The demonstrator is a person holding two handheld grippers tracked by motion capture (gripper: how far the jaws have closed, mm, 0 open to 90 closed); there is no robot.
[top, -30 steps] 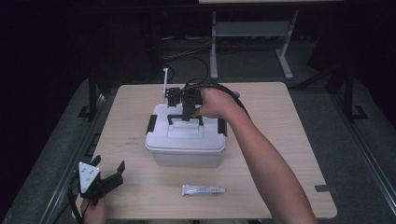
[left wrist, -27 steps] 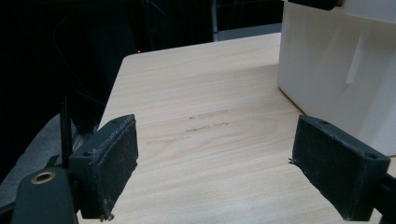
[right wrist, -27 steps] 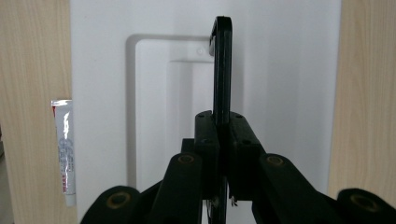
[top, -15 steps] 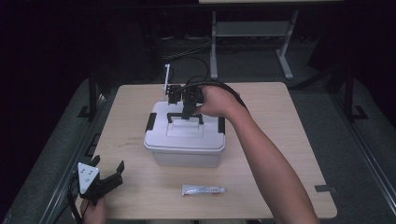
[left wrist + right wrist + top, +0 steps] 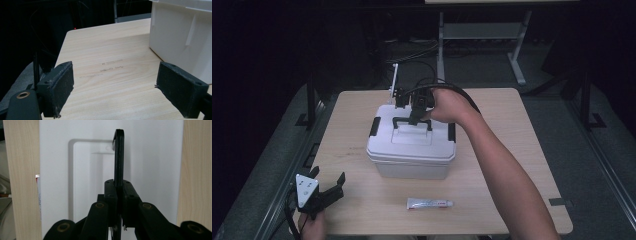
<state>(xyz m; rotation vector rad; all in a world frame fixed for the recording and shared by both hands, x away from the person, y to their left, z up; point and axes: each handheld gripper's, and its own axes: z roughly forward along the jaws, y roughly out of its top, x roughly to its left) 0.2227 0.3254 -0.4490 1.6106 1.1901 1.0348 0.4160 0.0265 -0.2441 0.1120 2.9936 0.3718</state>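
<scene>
White plastic storage box stands upright at the middle of the wooden table, lid closed, with a black latch at each end. Its black carry handle is raised upright from the lid recess, pinched between the closed jaws of the right gripper

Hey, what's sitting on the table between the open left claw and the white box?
Nothing: in the left gripper view, bare wood table runs from the left claw to the white box. The high view shows the tube lying off to the side.
</scene>
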